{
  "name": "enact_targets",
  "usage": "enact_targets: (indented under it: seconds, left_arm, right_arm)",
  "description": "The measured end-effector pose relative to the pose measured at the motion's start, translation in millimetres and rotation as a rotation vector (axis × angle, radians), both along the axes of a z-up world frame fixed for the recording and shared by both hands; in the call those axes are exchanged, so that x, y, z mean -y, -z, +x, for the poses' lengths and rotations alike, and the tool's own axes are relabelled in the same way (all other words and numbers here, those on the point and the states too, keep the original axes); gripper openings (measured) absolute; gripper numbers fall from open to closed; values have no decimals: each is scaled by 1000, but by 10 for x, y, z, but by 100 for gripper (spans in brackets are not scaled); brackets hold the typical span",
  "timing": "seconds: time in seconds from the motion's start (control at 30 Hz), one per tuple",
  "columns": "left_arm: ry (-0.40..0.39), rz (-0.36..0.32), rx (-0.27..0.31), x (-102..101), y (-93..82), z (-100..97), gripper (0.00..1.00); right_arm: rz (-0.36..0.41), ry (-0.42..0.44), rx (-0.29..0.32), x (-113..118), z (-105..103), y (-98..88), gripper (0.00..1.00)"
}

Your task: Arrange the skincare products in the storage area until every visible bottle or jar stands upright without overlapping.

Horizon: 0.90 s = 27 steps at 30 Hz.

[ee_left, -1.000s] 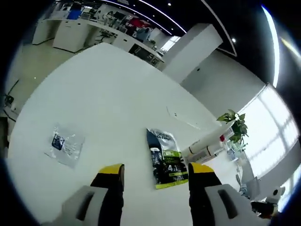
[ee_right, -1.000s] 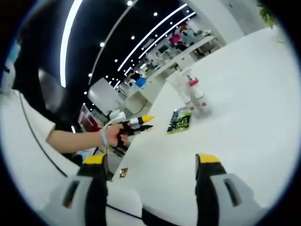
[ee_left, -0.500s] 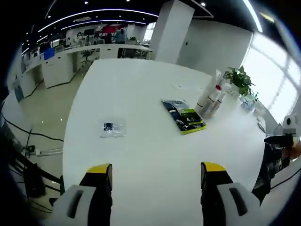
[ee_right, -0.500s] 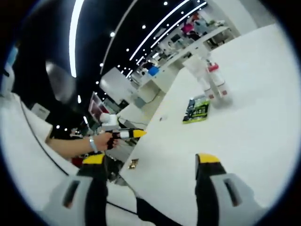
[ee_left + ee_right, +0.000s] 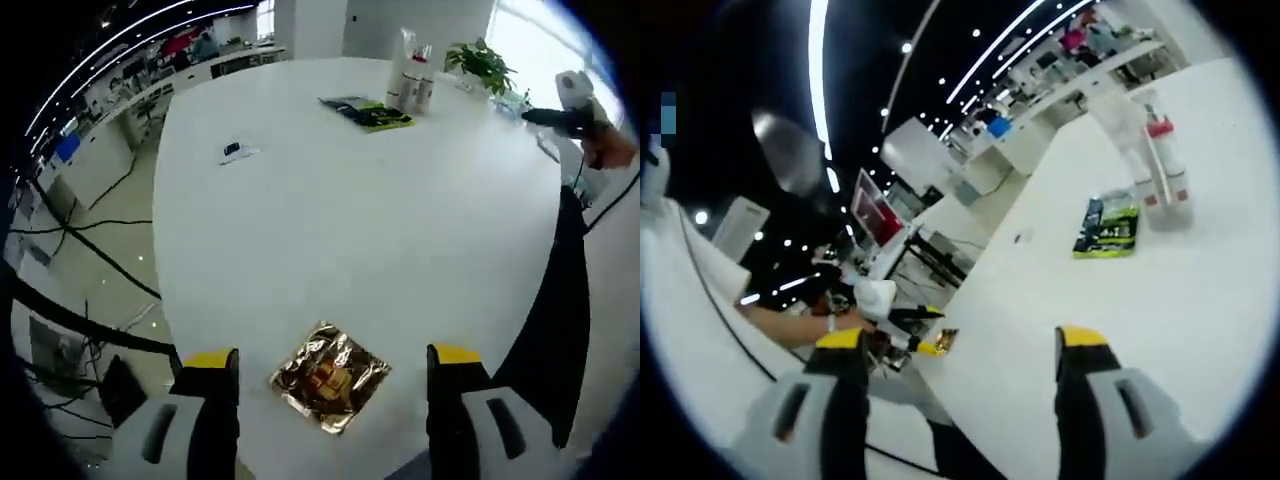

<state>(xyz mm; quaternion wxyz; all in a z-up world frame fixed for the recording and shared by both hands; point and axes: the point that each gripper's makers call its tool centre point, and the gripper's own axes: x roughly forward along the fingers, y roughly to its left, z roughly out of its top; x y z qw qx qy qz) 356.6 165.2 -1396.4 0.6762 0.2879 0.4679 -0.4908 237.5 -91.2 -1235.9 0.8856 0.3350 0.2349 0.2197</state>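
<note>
**Q:** Bottles, where are they sitting from your end?

**Me:** Far edge of the white table [image 5: 330, 200] in the left gripper view, bottles [image 5: 410, 82] standing upright in a tight cluster, touching or nearly so, I can't tell which. A green plant [image 5: 480, 62] is just beside them. The dark-and-green packet [image 5: 366, 112] lies flat right next to the bottles. A small clear sachet [image 5: 238, 151] lies further left, well apart from everything.

**Q:** And close to the tool?

**Me:** A crinkly gold foil sachet [image 5: 330, 374] lies flat on the table between my left gripper's [image 5: 330, 375] jaws. They're spread wide and not touching it, so nothing held.

**Q:** Right side?

**Me:** Right gripper [image 5: 960, 355] has its jaws apart too, gripping nothing, hanging over the table [image 5: 1160, 300]. From there I see the bottles [image 5: 1160, 170], one with a red cap, upright beside the packet [image 5: 1107, 227]. The left gripper [image 5: 902, 325] comes in from the left, held in a hand [image 5: 855, 305] at the table's near corner, next to the foil sachet [image 5: 946, 341].
</note>
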Motion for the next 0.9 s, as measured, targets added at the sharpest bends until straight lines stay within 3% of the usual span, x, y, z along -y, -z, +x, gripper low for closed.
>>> enact_targets:
  seconds: [0.13, 0.17, 0.2, 0.3, 0.37, 0.4, 0.53, 0.57, 0.6, 0.63, 0.67, 0.77, 0.9]
  left_arm:
    - [157, 102, 25, -133, 166, 35, 68]
    - [180, 98, 40, -126, 150, 62, 69]
    - [187, 47, 32, -38, 121, 40, 68]
    - [175, 56, 34, -56, 87, 105, 63]
    - [193, 48, 35, -65, 93, 145, 52]
    - [208, 36, 33, -45, 71, 124, 41]
    - [173, 42, 38, -37, 66, 99, 35]
    - [152, 35, 34, -32, 62, 92, 29]
    - [144, 37, 30, -28, 68, 85, 7]
    - [161, 89, -20, -116, 108, -14, 1]
    - [148, 49, 35, -36, 108, 21, 1]
    - [31, 12, 7, -16, 88, 3, 0]
    - [28, 9, 4, 10, 88, -8, 0]
  right_arm:
    - [-7, -15, -9, -18, -35, 26, 74]
    - [-6, -12, -9, -14, -41, 20, 74]
    - [-5, -10, -9, -8, -46, 15, 74]
    - [-6, 2, -8, 34, -71, 7, 74]
    - [-8, 4, -13, 41, -88, 27, 74]
    - [-9, 4, -16, 43, -104, 40, 73]
    - [-18, 12, -20, 50, -145, 58, 73]
    - [-15, 19, -19, 54, -147, 58, 73]
    - [-11, 25, -20, 56, -148, 61, 73]
    - [-9, 27, -22, 55, -148, 66, 73]
    - [-8, 29, -24, 49, -152, 72, 73]
    - [-9, 29, -24, 38, -157, 74, 73]
    - [-8, 21, -27, 14, -153, 79, 73]
